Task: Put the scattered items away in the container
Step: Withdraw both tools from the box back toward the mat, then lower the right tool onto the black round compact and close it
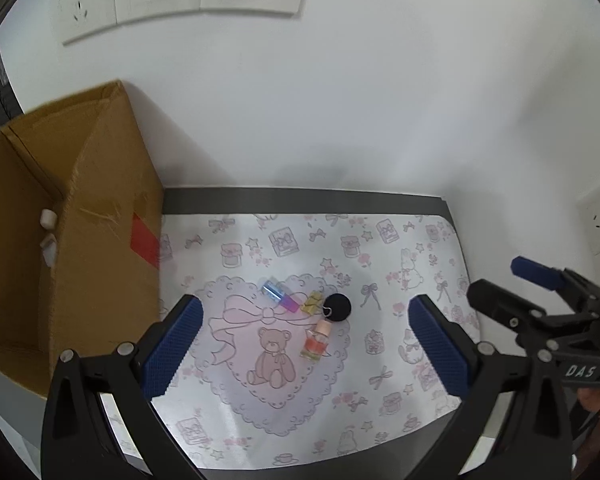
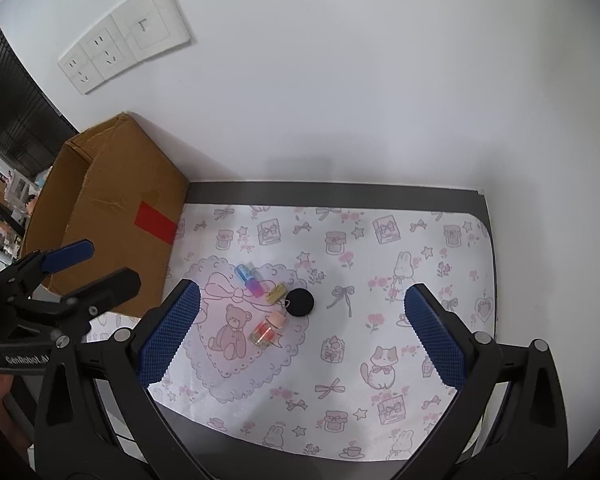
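Note:
Four small items lie close together on the pink heart of a printed mat [image 1: 400,248]: a blue-and-pink bottle [image 1: 280,297] [image 2: 249,278], a small yellow bottle [image 1: 313,303] [image 2: 277,293], a black round piece [image 1: 337,307] [image 2: 300,301] and an orange bottle with a peach cap [image 1: 318,341] [image 2: 269,328]. An open cardboard box [image 1: 100,220] [image 2: 112,216] stands at the left, with two white items [image 1: 48,232] inside. My left gripper [image 1: 305,308] [image 2: 113,261] hovers open and empty above the items. My right gripper [image 2: 302,288] [image 1: 496,278] is also open and empty, to its right.
The mat covers a dark table [image 2: 340,192] pushed into a white wall corner. Wall sockets [image 2: 112,52] sit above the box, and another socket [image 1: 598,220] is on the right wall. The box carries a red tape patch [image 2: 156,222]. Clutter shows beyond the box at far left [image 2: 16,192].

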Tool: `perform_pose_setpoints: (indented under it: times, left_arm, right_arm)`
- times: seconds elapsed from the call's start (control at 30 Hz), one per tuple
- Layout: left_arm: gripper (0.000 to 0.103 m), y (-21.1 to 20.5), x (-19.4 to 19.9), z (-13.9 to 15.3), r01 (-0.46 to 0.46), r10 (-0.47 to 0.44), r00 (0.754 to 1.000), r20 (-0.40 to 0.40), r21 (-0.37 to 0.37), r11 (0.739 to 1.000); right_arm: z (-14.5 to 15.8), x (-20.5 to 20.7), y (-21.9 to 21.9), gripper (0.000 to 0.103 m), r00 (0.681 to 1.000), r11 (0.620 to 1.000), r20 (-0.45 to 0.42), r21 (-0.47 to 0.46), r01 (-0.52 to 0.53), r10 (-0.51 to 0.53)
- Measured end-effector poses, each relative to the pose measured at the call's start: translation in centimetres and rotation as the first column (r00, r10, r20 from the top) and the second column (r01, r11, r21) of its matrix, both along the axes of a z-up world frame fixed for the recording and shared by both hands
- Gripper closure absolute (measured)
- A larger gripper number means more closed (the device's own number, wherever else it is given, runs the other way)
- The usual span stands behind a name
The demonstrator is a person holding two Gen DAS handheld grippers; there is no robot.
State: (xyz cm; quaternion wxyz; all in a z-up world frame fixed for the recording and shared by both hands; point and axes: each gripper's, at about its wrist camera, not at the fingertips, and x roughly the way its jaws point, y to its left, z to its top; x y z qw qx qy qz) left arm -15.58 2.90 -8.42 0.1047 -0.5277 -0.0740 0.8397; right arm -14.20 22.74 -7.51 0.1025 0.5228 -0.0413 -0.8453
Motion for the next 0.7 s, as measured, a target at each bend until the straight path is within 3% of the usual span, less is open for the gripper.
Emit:
perform_pose_setpoints:
  times: [0.27, 0.7]
  left_arm:
    - [0.000, 0.4, -0.8, -1.9, -0.002, 0.003, 1.000, 0.031, -0.034, 0.999]
    - [0.004, 1.7, -3.4, -9.4, 0.064, -0.043, 0.981, 0.190, -0.105, 0.992]
  right_arm:
    - [-2.6, -0.7, 0.8, 0.000, 0.998, 1.000, 0.065, -0.001, 0.017, -0.017]
    - [-8.6, -2.4, 0.6, 0.011, 0.978, 1.000, 0.207, 0.013, 0.001, -0.004]
